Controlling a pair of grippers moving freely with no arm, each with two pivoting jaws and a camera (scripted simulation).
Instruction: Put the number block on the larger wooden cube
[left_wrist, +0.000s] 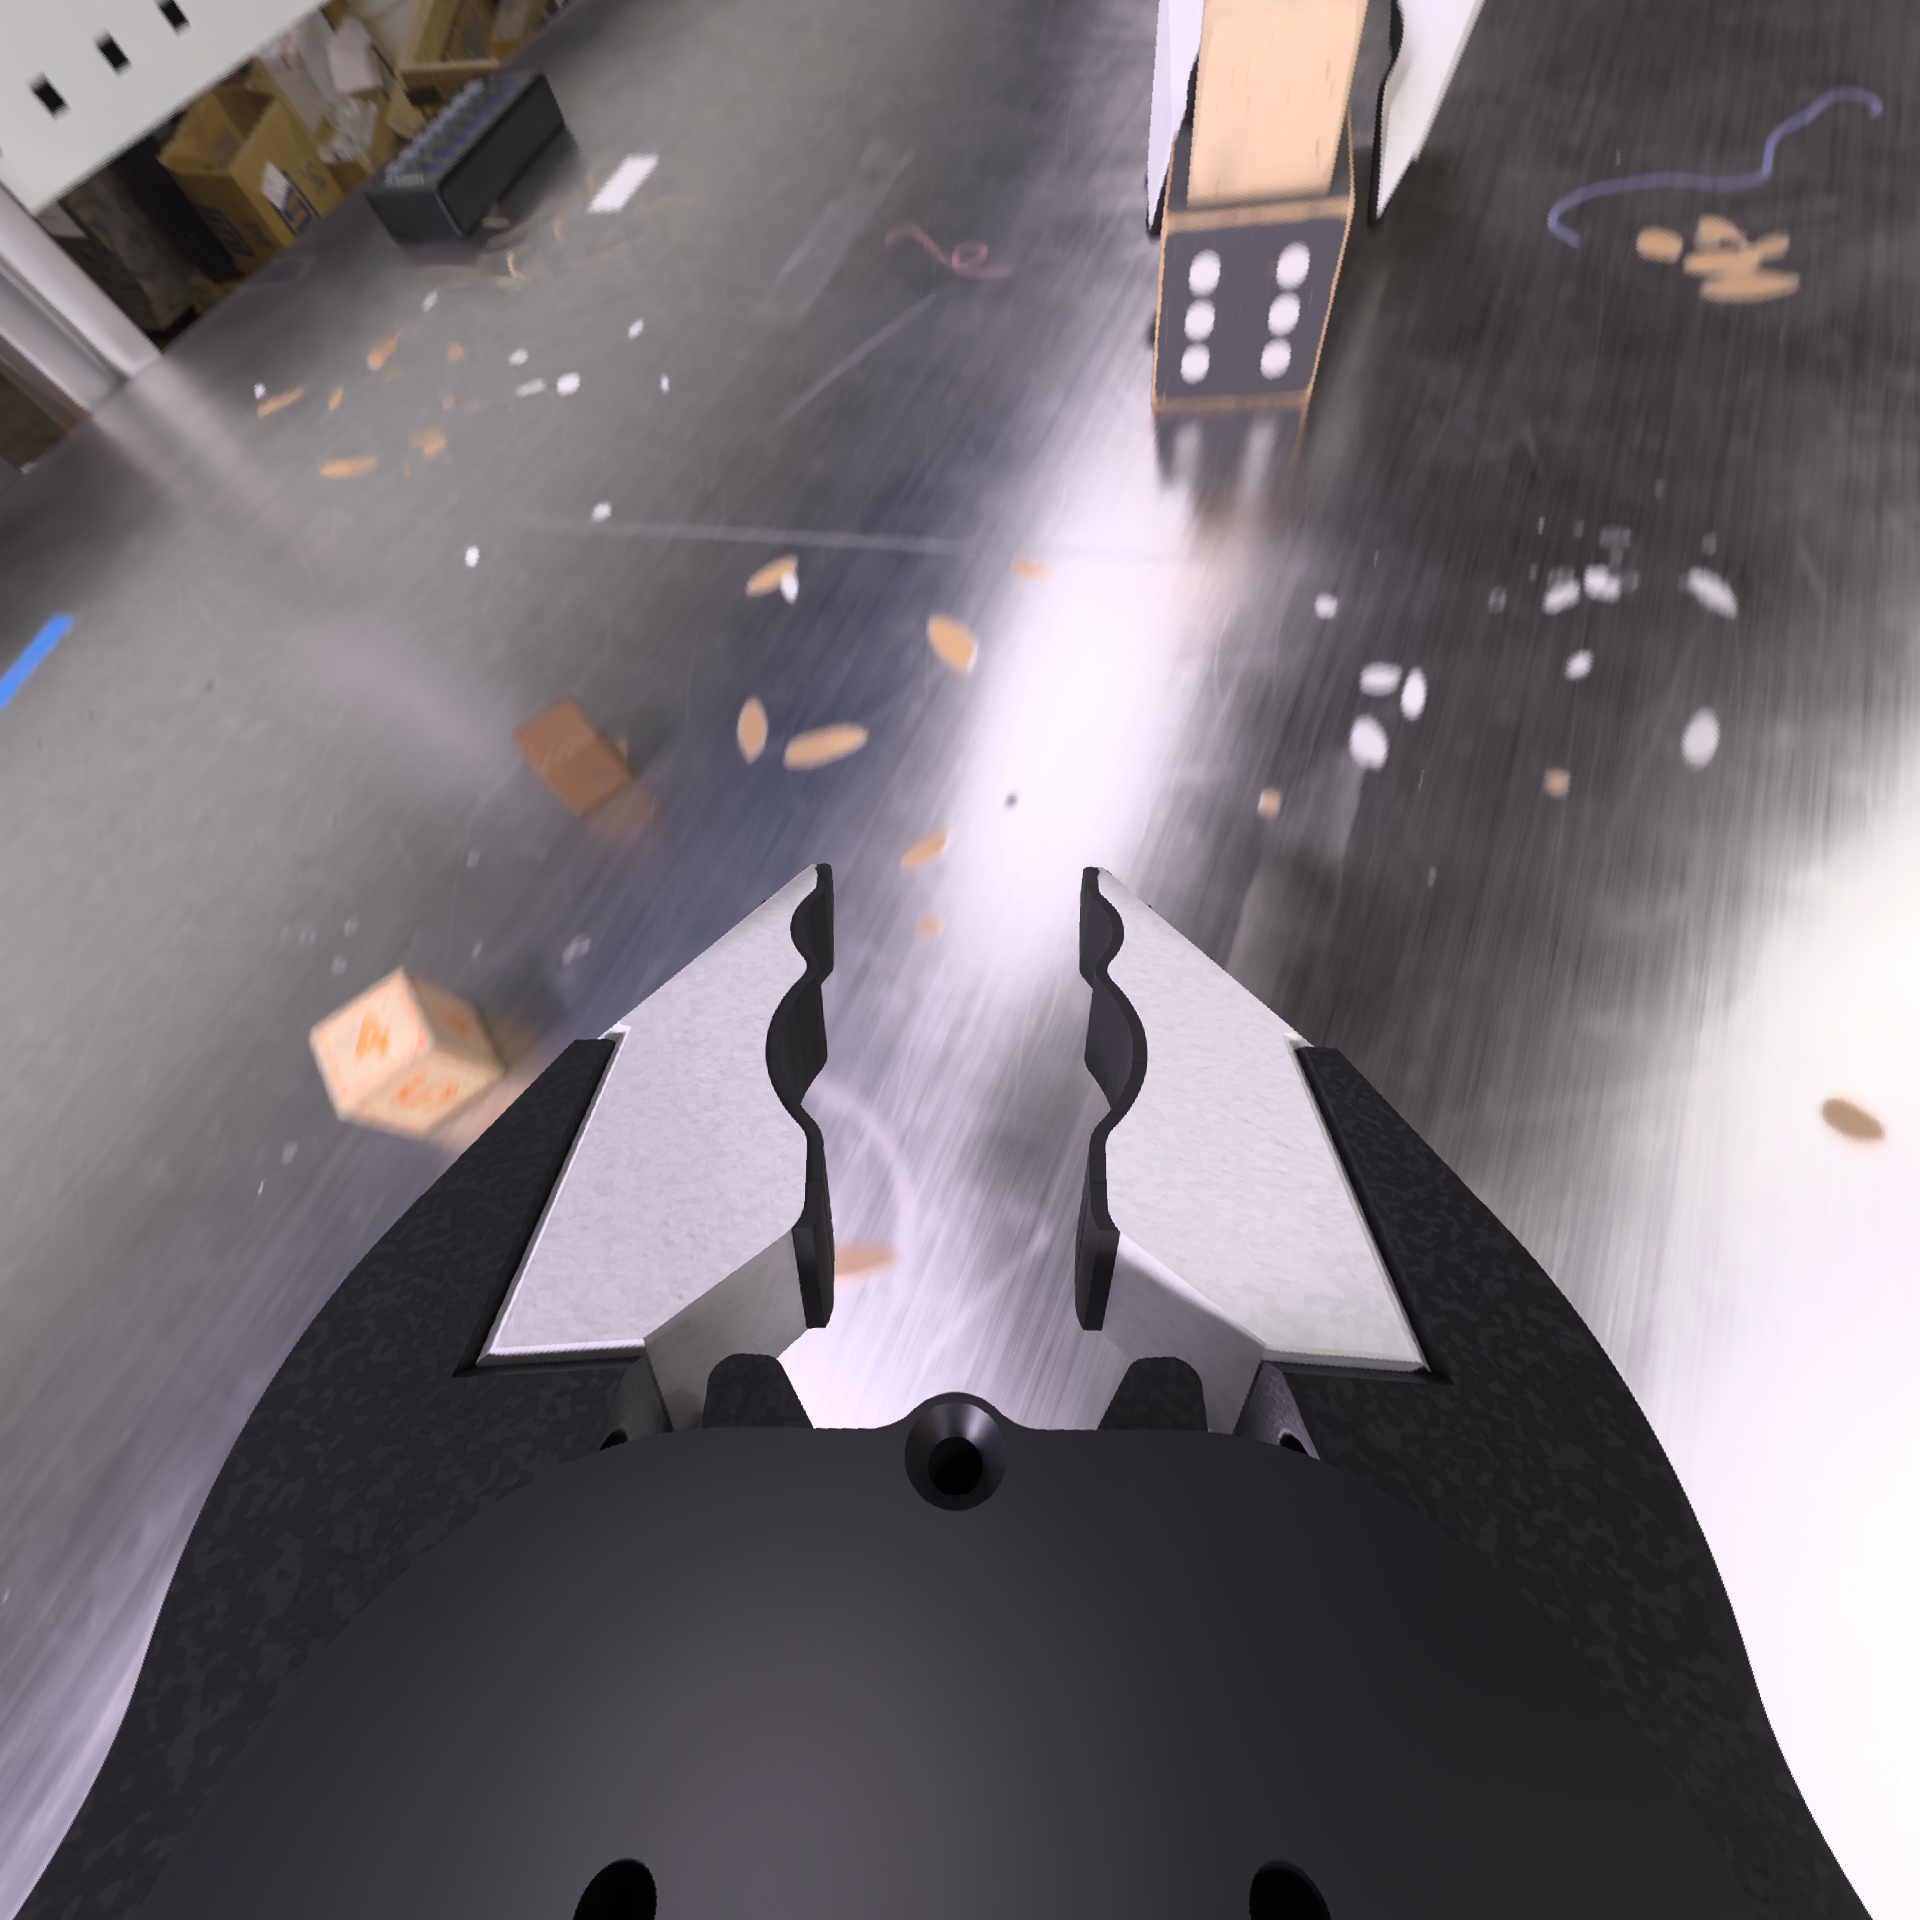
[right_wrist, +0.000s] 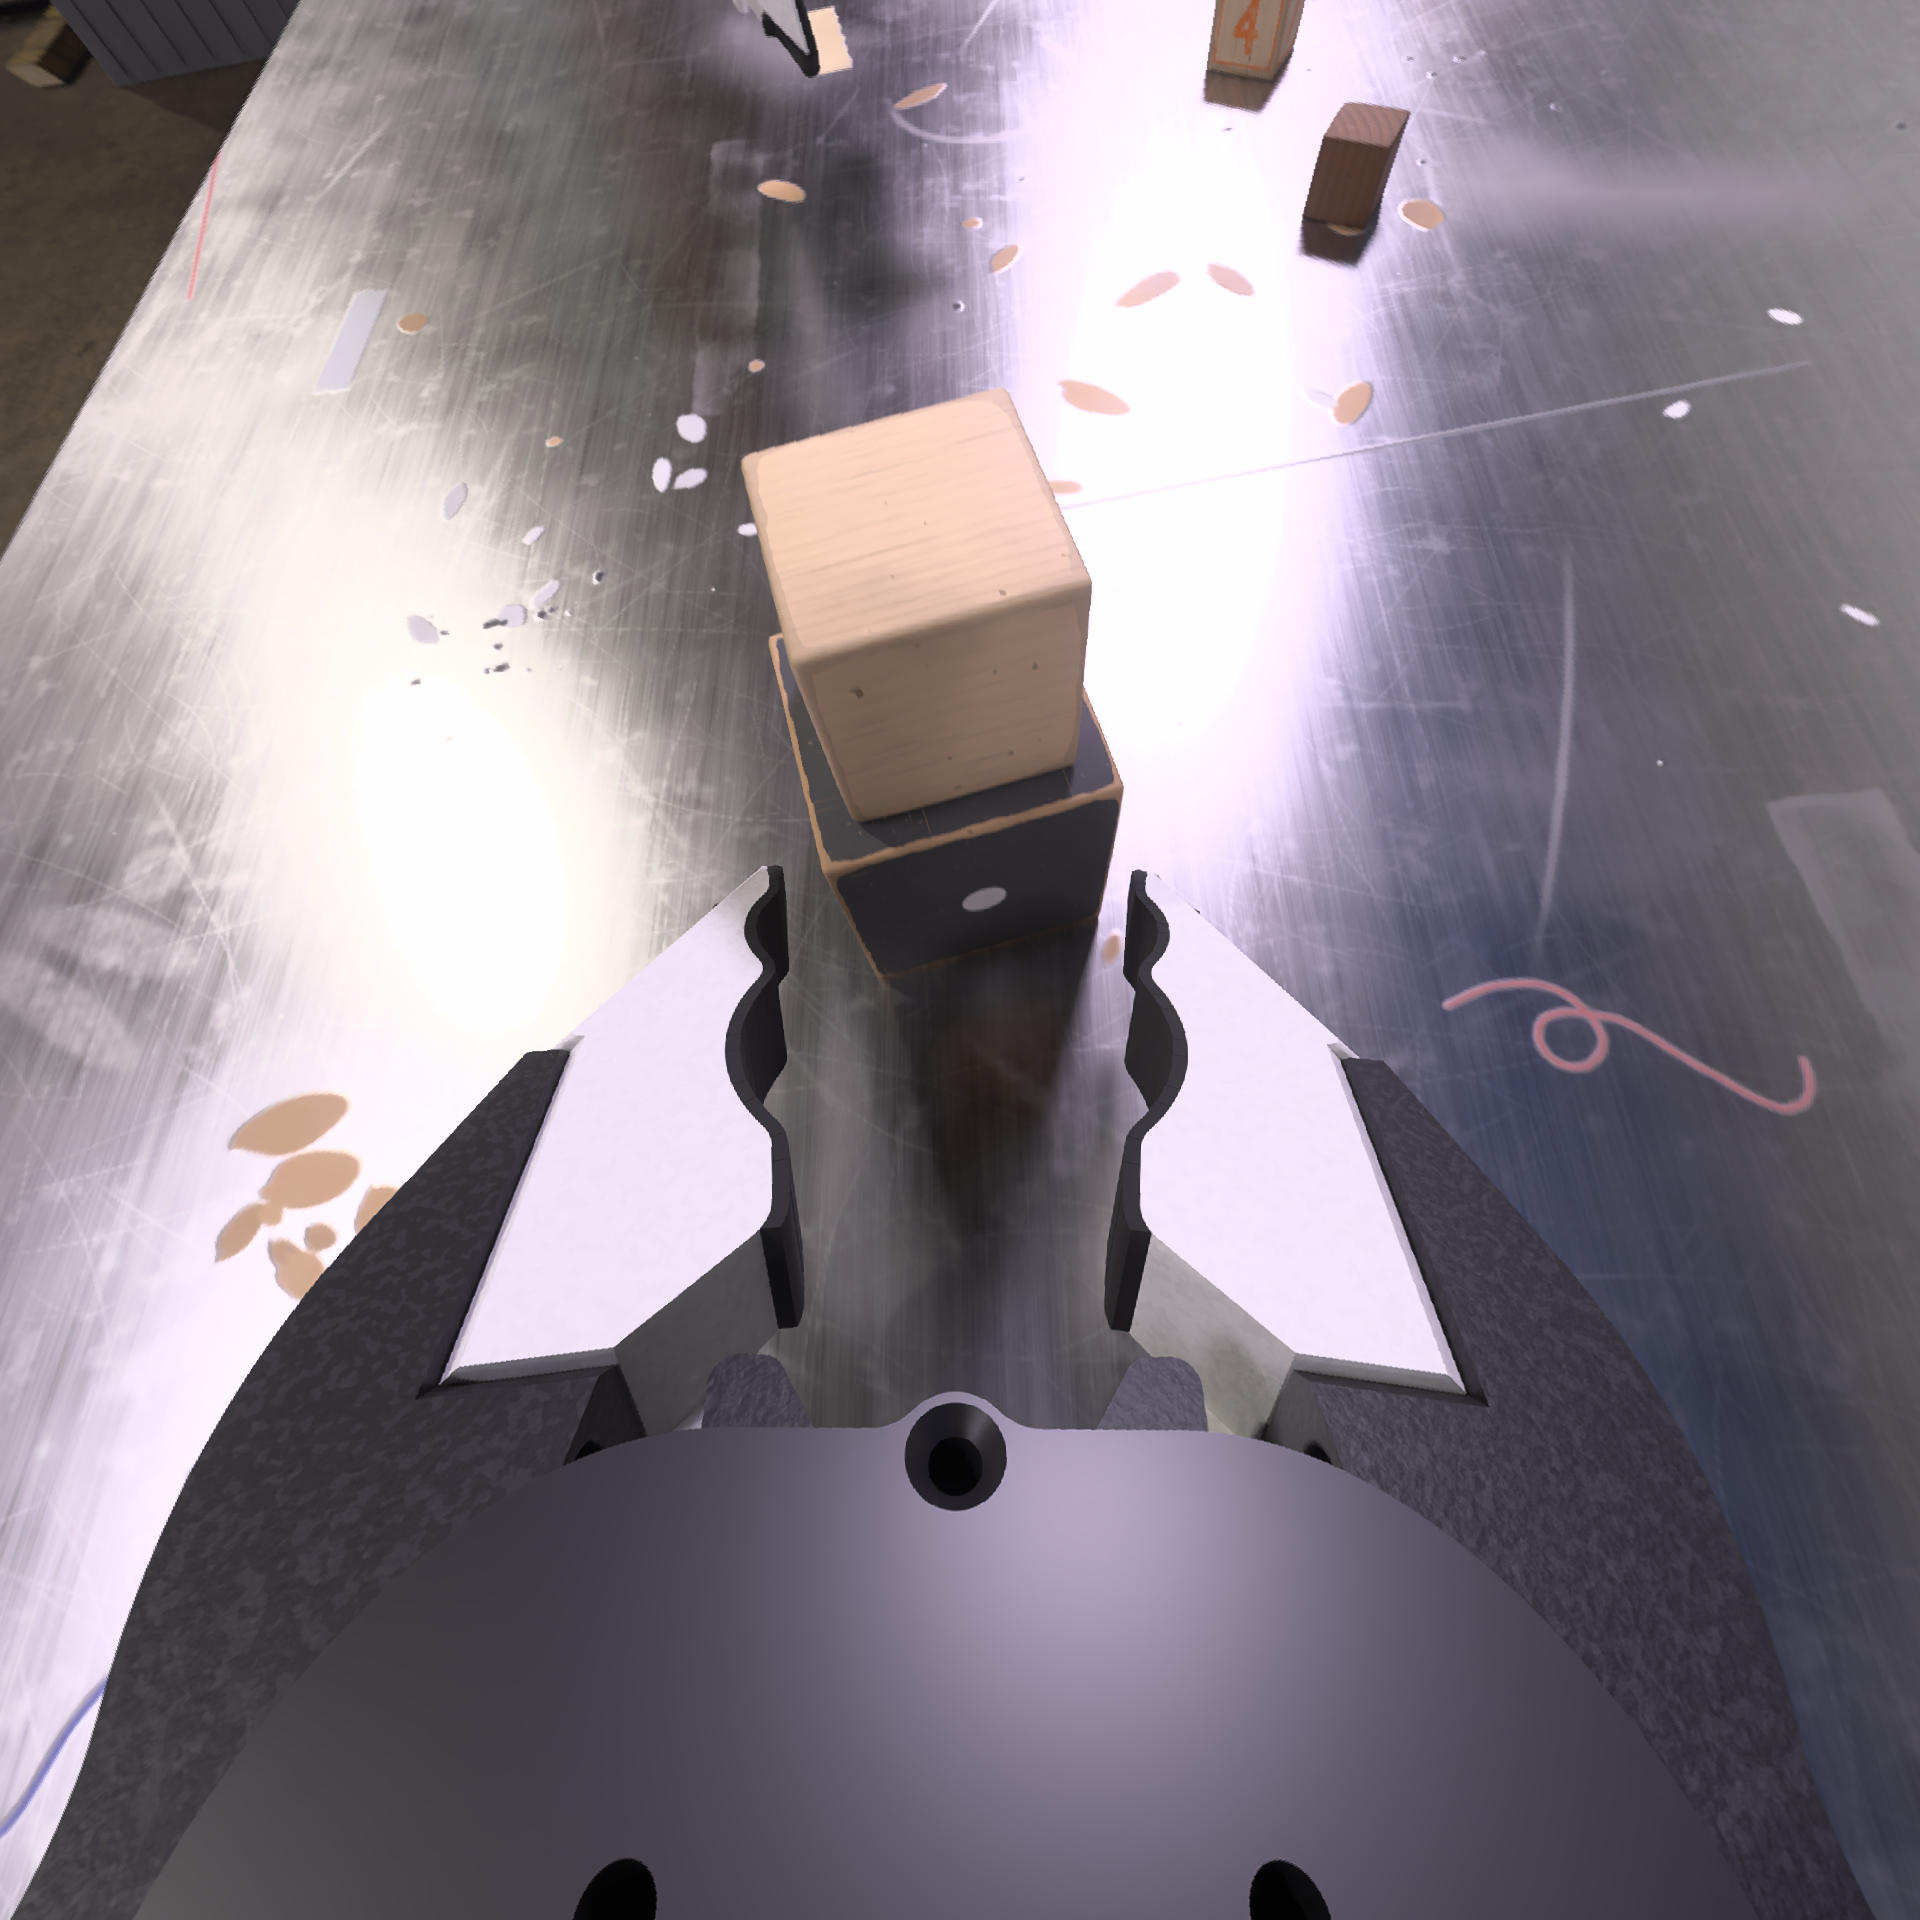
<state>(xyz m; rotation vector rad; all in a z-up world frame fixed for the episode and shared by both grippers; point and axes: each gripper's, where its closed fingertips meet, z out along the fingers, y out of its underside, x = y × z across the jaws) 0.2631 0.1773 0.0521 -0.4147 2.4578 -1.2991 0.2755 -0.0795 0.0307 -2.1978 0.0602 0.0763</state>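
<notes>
The number block (left_wrist: 405, 1049), pale wood with orange marks, lies tilted on the metal table to the left of my left gripper (left_wrist: 956, 883), which is open and empty above the table. The block also shows far off in the right wrist view (right_wrist: 1252, 36). The larger wooden cube (right_wrist: 920, 603) is pale and sits on a black die (right_wrist: 977, 894). My right gripper (right_wrist: 956, 883) is open and empty, its fingertips level with the die's near face. In the left wrist view its white fingers (left_wrist: 1166, 135) stand on either side of the cube (left_wrist: 1273, 104).
A small dark brown cube (right_wrist: 1356, 166) stands near the number block and also shows in the left wrist view (left_wrist: 571, 753). The scratched metal table (right_wrist: 312, 831) bears tan and white flecks; its left edge (right_wrist: 125, 343) runs diagonally. Cardboard boxes (left_wrist: 239, 177) lie beyond.
</notes>
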